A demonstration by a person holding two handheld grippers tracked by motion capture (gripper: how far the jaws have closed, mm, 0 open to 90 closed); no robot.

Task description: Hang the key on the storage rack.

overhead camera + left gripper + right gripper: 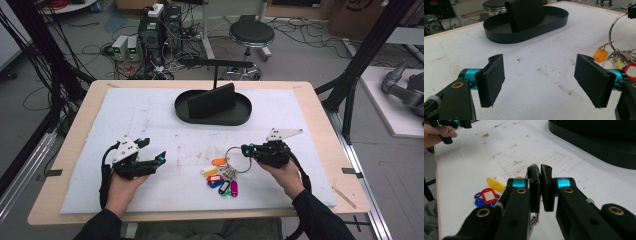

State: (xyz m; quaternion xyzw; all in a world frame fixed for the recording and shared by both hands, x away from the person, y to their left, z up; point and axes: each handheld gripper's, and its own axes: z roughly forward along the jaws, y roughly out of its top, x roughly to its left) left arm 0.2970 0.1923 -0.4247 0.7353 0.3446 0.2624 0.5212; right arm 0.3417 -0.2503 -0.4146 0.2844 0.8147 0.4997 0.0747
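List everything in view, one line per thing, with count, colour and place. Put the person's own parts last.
Table: one, light wood, under everything.
Mat: one, white, stained, covering the tabletop.
Tray: one, black, oval, far centre, upright black panel inside.
Key ring: one, metal, front centre, clamped in the right gripper.
Key tags: several; orange, yellow, red, blue, green, magenta; on the ring.
Stool: one, black, beyond the table.
Left gripper: black, jaws apart.
Right gripper: black, jaws closed.

The bench (320, 107) has a pale wood edge under a matt white, stained foam-like sheet (150, 120). The oval tray (212, 117) looks matt black plastic. A thin shiny metal ring (238, 159) carries glossy plastic key tags (220, 181) (orange, yellow, red, blue, pink). Each tool (541, 82) has matt black rubbery pads (494, 80) and anodised teal metal collars.
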